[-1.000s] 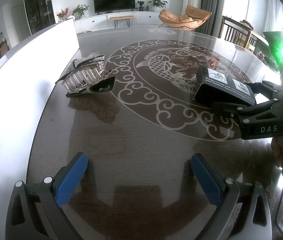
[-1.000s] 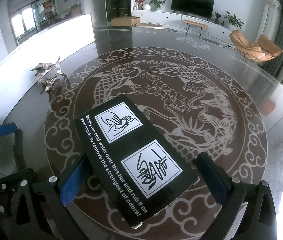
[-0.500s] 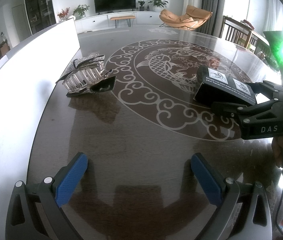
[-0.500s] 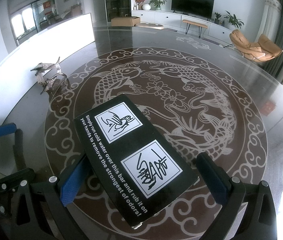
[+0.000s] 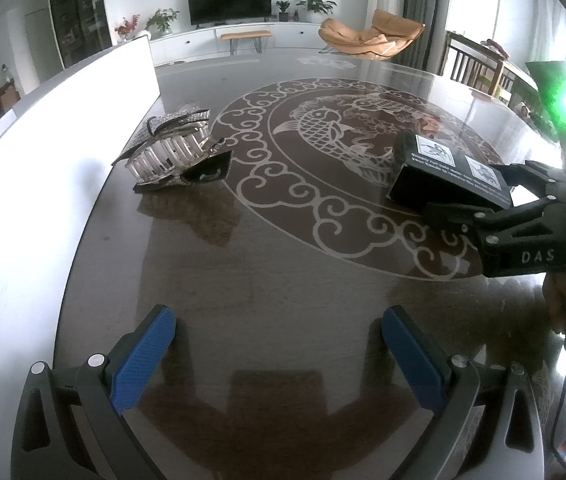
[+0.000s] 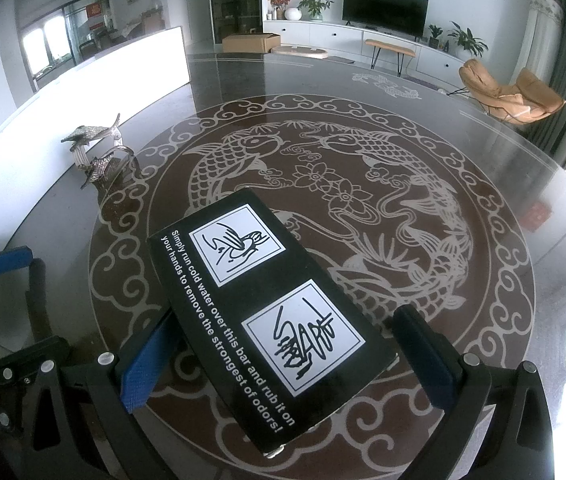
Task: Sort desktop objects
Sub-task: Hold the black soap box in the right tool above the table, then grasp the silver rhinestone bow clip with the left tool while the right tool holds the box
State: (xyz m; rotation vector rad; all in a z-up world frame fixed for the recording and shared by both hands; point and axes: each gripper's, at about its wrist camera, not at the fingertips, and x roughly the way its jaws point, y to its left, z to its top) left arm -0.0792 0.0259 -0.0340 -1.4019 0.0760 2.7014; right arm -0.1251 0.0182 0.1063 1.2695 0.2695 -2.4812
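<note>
Hair claw clip (image 5: 175, 154): upper left of the left wrist view, lying on the dark table (image 5: 283, 280) just beside the white board (image 5: 63, 128); nothing touches it.
Left gripper (image 5: 279, 344): bottom of its own view, blue pads spread wide with only bare table between them; it holds nothing.
Black box (image 6: 271, 320): centre of the right wrist view, lying across the fish inlay (image 6: 323, 184), printed with two white panels and the line about rubbing the bar to remove odors.
Right gripper (image 6: 287, 356): bottom of its own view, pads set wide on either side of the box's near end; whether the left pad touches the box edge I cannot tell, the right one stands clear.
Step in hand: judged as the approach to grasp the box, not yet closed.
Next move: likely calls for squeezing the pads onto the box's long sides, square to them, then lifting; the box lies skewed between the pads, so it may twist.
Against earlier frames: no visible change; both grippers, box and clip sit where they were.
</note>
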